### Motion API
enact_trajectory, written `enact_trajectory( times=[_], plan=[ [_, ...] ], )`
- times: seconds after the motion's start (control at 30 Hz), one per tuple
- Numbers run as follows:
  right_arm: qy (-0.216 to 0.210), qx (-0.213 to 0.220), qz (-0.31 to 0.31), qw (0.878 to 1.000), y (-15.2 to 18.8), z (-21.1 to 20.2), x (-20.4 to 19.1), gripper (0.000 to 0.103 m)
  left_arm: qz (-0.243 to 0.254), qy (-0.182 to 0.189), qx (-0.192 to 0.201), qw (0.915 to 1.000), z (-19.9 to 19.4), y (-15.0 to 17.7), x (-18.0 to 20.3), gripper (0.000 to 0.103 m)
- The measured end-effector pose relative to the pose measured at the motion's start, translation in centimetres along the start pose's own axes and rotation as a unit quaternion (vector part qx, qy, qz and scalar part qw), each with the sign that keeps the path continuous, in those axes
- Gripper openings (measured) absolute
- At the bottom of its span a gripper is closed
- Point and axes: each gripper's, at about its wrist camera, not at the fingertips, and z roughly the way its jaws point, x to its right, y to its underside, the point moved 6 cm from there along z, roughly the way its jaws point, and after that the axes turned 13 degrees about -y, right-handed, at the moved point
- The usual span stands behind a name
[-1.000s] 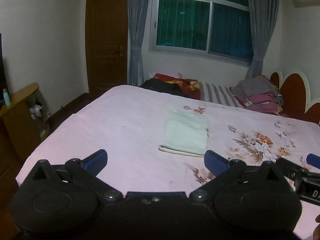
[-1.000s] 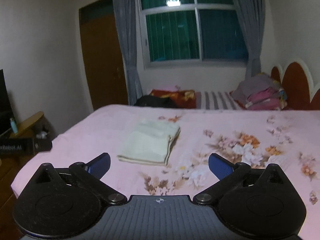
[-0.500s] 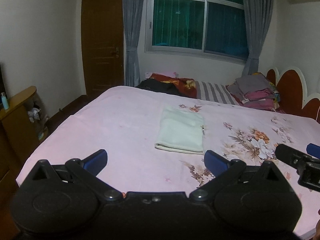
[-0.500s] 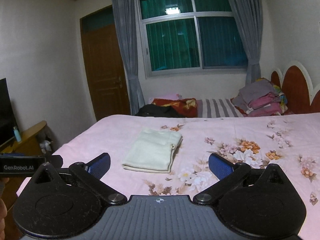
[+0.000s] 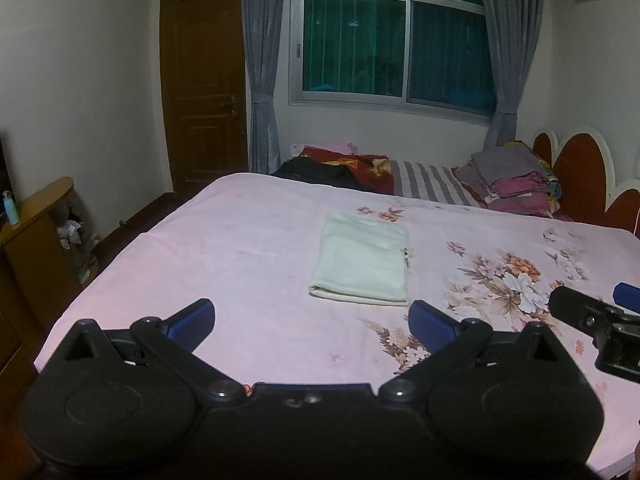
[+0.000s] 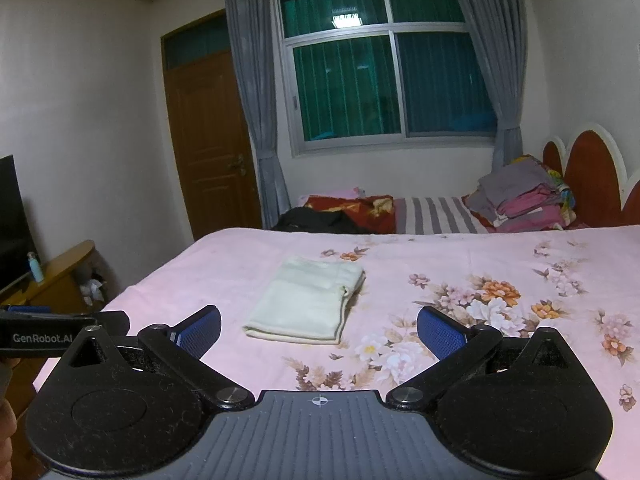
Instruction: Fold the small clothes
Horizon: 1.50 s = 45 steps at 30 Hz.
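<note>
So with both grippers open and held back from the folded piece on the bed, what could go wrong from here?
1. The folded pale cloth has loose stacked edges on its right side; a one-sided pinch by the left gripper could peel off the top layer and undo the fold.
2. The right gripper sits close beside the left; both reaching in could make them collide.
3. The pink bedsheet is soft, so a low pinch may catch it too.

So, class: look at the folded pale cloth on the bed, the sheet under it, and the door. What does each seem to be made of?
Folded pale cloth: probably soft cotton knit or terry; matte, with thick rounded fold edges.
Sheet: thin woven fabric, likely cotton or a blend; smooth, pink, with a printed floral pattern.
Door: seems to be wood with a brown semi-gloss finish and raised panels.
</note>
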Motion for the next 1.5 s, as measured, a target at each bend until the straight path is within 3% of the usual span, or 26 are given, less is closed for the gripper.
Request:
enact_trajectory(
  times=[1.03,1.5],
  plan=[
    [-0.009,-0.008,0.009,1.000,0.8,1.0,0.5,0.103,0.009,0.001,-0.001,1.0000,-0.2,0.4,0.3,0.103],
    [-0.011,-0.009,0.012,1.000,0.9,1.7,0.8,0.103,0.015,0.018,-0.017,0.9996,1.2,0.1,0.6,0.102]
  ],
)
